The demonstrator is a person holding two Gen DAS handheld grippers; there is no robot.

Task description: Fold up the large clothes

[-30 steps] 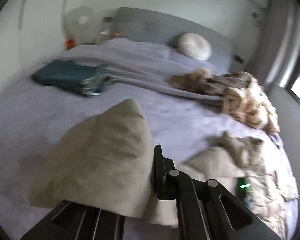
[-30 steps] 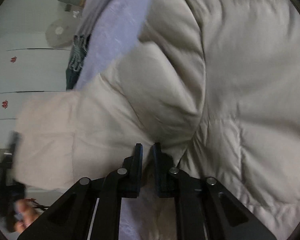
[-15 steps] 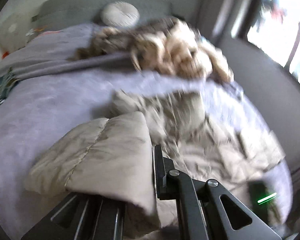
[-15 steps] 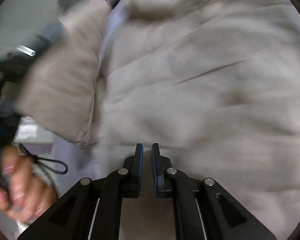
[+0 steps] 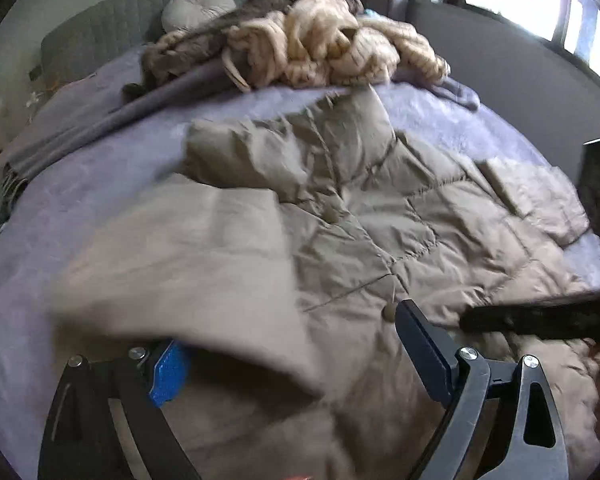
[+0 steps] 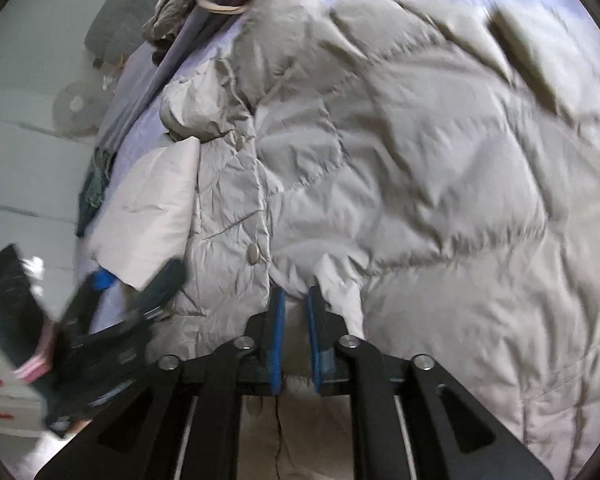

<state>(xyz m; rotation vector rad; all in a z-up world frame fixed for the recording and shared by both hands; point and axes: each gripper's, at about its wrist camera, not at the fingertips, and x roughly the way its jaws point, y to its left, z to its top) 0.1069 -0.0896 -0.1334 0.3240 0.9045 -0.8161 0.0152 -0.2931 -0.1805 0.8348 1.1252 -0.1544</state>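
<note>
Sleeve [image 5: 188, 264] loose between opening left tool [image 5: 284, 364], may slide off coat [image 5: 420, 220]. Right tool [image 6: 294, 320] narrow, opening; hem fold between, could spring back.

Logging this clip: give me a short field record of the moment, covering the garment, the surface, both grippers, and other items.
garment: beige quilted coat, spread flat, one sleeve folded over the body
surface: bed with lilac cover
left gripper: jaws opening, sleeve slipping free between them
right gripper: jaws opening, coat edge between them
other items: cream knit pile, round cushion, grey throw
</note>
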